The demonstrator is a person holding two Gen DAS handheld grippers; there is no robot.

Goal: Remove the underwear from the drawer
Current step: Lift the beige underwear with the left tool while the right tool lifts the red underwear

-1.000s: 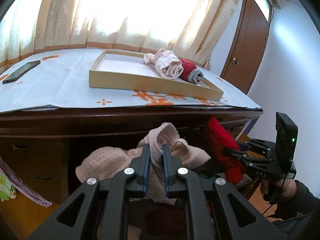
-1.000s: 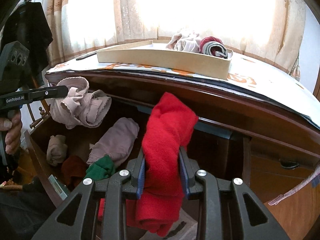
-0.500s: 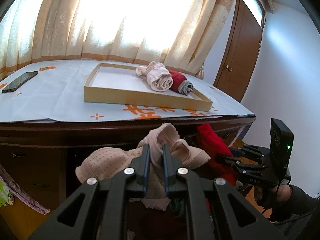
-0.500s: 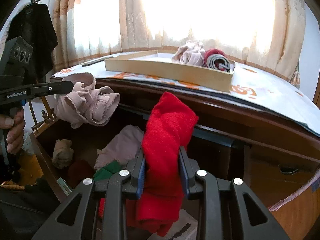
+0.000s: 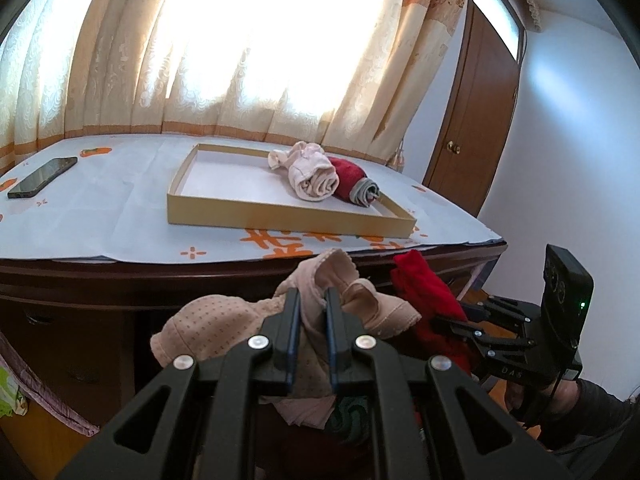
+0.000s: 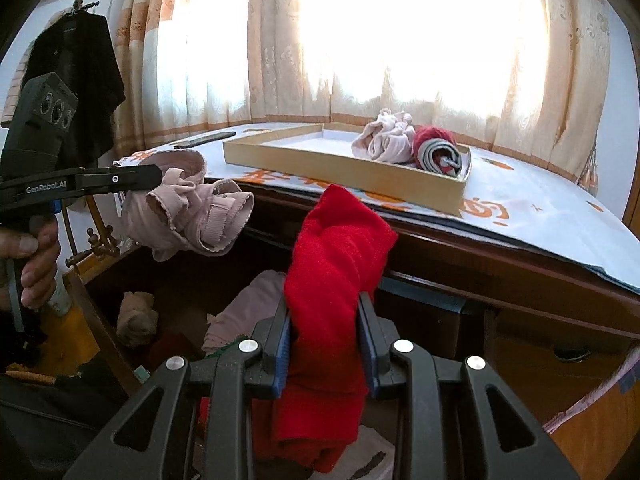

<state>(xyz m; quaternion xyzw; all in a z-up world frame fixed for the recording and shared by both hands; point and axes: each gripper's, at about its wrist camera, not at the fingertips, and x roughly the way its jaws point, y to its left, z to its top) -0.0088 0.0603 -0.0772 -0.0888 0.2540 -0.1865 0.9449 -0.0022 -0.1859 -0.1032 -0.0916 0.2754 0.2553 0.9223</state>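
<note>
Both garments now sit higher against the dark wooden counter (image 5: 120, 276) edge than a second ago, nearly level with its top. The left tongs (image 5: 310, 300) stay clamped on the crumpled pink dotted underwear (image 5: 224, 320); the right tongs (image 6: 324, 312) stay clamped on the folded red fabric underwear (image 6: 340, 248). Both pieces hang clear above the open drawer (image 6: 100, 320), near the shallow beige cardboard tray (image 5: 280, 214). Judgement: extraction is complete; placement in the tray remains.

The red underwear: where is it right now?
The red underwear is clamped in the right gripper, held over the open drawer, below the dresser edge and the cardboard tray.
</note>
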